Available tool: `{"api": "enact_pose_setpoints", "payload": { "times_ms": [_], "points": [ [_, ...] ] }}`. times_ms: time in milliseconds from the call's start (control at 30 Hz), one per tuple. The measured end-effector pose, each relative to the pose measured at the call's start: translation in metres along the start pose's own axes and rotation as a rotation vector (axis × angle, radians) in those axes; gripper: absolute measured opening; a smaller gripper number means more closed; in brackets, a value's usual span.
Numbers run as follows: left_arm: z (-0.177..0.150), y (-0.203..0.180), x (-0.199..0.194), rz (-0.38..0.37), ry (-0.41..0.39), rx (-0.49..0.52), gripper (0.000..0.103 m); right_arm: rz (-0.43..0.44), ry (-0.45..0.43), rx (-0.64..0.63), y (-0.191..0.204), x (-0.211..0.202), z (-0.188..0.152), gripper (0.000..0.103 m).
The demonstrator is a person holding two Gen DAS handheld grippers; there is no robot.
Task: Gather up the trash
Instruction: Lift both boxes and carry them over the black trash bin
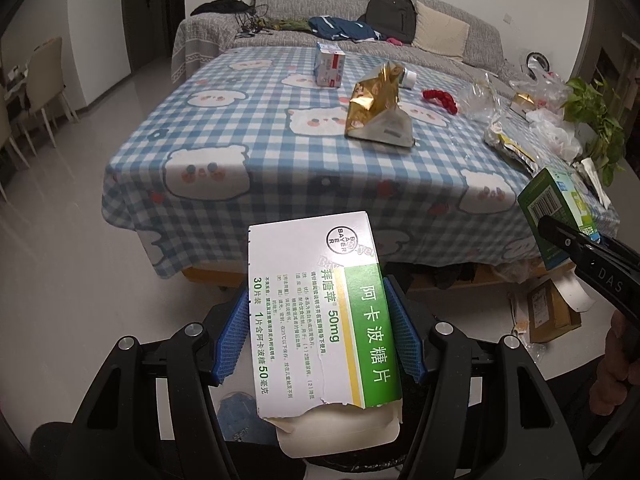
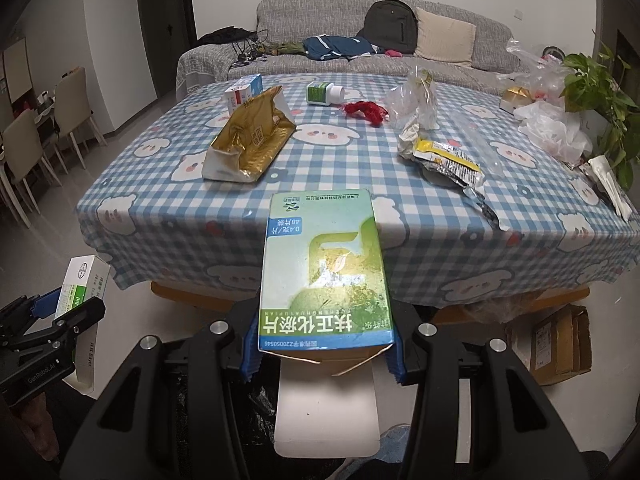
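the gray sofa (image 2: 460, 64) sits at the back with a black backpack (image 2: 390, 26) on it. in front is the surface (image 2: 360, 168) with a blue checked cloth with bears on it. a gold foil bag (image 2: 250, 140) lies on the left part of it, and a yellow snack wrapper (image 2: 448, 158) lies on the right, well apart from the bag. near the far edge are a small white and red box (image 2: 242, 94), a tipped white bottle (image 2: 324, 93) and a red crumpled thing (image 2: 366, 111), maybe a wrapper. the left gripper (image 1: 320, 320) is clenched on a white and green bayer medicine box (image 1: 320, 312), held up off the surface, near its front edge. the right gripper (image 2: 324, 344) is clenched on a green and blue medicine box (image 2: 324, 272), also in the air before the surface.
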State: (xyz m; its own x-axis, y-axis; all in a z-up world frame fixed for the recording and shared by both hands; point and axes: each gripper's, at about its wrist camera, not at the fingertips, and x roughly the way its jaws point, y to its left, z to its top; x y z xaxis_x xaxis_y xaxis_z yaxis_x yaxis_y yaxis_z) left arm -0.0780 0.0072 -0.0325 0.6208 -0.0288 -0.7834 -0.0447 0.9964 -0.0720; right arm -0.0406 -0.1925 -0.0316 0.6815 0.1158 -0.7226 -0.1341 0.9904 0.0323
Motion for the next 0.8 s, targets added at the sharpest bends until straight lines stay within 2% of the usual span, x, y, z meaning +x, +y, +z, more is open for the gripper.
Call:
{"api": "enact_pose_setpoints", "payload": {
  "times_ms": [167,300,467,800],
  "points": [
    [-0.020,-0.007,-0.001,-0.008,-0.004,0.004,0.062,0.025,0.031,0.001,0.004,0.006,-0.030,0.046],
    [-0.037,-0.011,0.010,-0.025,0.023,0.002,0.062,0.027,0.072,-0.037,0.015,0.016,-0.049,0.046],
    [-0.055,-0.013,0.030,-0.030,0.052,-0.004,0.062,0.025,0.084,-0.078,0.029,0.023,-0.072,0.046],
    [-0.084,-0.006,0.063,-0.037,0.116,0.013,0.062,0.045,0.154,-0.052,0.033,0.053,-0.110,0.046]
  ]
}}
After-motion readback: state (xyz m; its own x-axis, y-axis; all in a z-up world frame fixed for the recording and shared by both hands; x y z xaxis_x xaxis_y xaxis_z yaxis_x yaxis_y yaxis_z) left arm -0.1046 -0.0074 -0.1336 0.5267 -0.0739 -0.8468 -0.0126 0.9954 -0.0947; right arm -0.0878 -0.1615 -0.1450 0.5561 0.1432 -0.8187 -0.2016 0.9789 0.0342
